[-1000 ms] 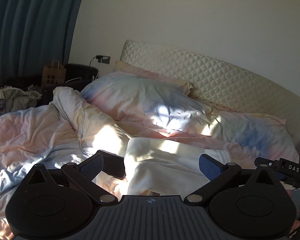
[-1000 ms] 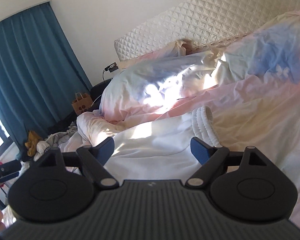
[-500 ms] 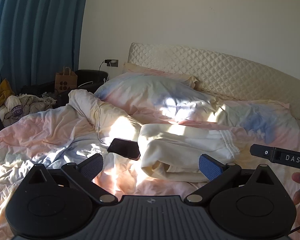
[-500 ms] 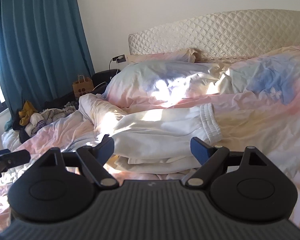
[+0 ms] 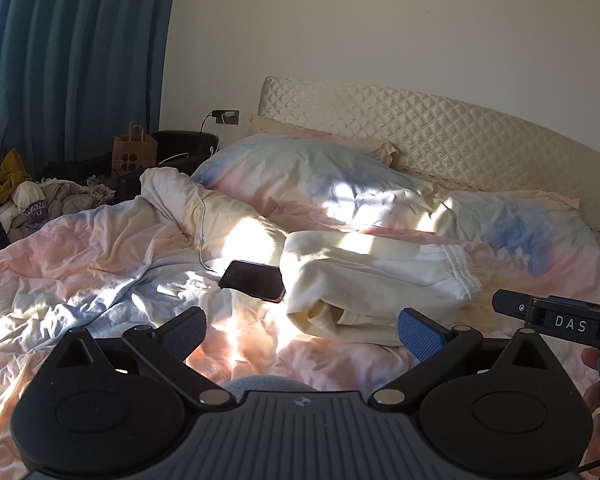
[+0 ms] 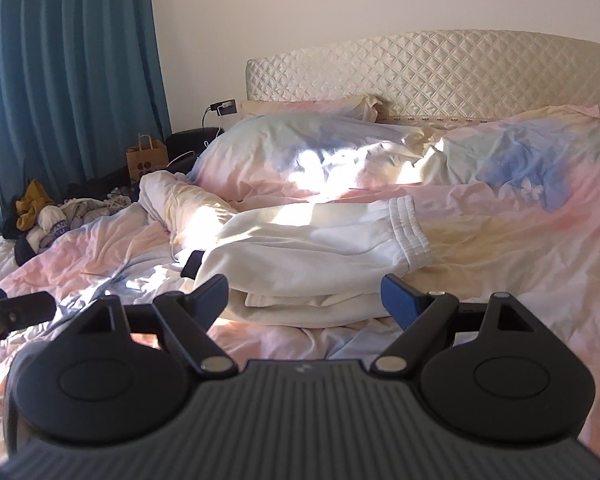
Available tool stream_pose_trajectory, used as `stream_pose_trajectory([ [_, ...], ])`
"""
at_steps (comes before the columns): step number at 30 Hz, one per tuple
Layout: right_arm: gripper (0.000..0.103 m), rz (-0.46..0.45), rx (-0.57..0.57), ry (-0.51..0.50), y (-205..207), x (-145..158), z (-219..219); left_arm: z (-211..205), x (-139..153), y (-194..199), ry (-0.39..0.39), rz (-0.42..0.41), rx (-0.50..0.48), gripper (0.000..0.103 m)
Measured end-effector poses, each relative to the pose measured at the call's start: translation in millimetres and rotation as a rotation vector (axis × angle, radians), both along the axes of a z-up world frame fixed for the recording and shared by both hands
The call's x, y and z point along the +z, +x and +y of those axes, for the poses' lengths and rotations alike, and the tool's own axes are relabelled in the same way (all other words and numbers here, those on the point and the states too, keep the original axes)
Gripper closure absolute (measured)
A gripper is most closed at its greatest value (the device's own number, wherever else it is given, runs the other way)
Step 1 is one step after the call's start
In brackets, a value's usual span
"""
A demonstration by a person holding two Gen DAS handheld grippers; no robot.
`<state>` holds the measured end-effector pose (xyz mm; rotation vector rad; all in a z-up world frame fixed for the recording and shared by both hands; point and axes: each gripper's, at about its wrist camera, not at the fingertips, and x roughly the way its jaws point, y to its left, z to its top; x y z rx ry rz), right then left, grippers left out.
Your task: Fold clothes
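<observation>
Sweatpants [image 5: 380, 280] are lying folded in a cream bundle on the pastel duvet [image 5: 80, 248], mid-bed, in front of the pillows [image 5: 308, 176]. Left gripper [image 5: 302, 330] is hovering off the near edge with fingers spread wide, holding nothing. Right gripper [image 6: 304, 294] is doing the same, jaws wide apart, nothing between them, and sitting just short of the bundle's near side. Neither one is touching cloth.

Step, as I'm reading it: a fold is already in, layers are stacking at the near edge, and both tools are hanging clear of the bundle. Likely either done with this item or lining up for one more fold. If another fold is coming, it's calling for both grippers to drop to one end of the bundle, pinch all layers at the two corners, and carry that end across to the other.

Long axis is running left-right across the bed in both views. Ribbed elastic band [image 6: 410, 232] is pointing to the right end; the folded-over end is pointing left, toward a black phone [image 5: 254, 280] that's sitting just beside it, touching or nearly so, can't tell which. White cable [image 5: 201, 224] is trailing from the phone up over the duvet. Phone is crowding the left end, so a grab there is risking snagging it.
</observation>
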<state>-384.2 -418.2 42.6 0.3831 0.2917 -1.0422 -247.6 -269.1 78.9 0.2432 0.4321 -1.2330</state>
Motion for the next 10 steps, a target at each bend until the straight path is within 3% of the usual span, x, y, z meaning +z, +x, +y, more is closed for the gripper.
stream_pose_trajectory([
  [10,0.018,0.050,-0.008,0.001,1.9,-3.1,5.6,1.1,-3.2,-2.6,0.003,-0.004,0.000,0.000],
])
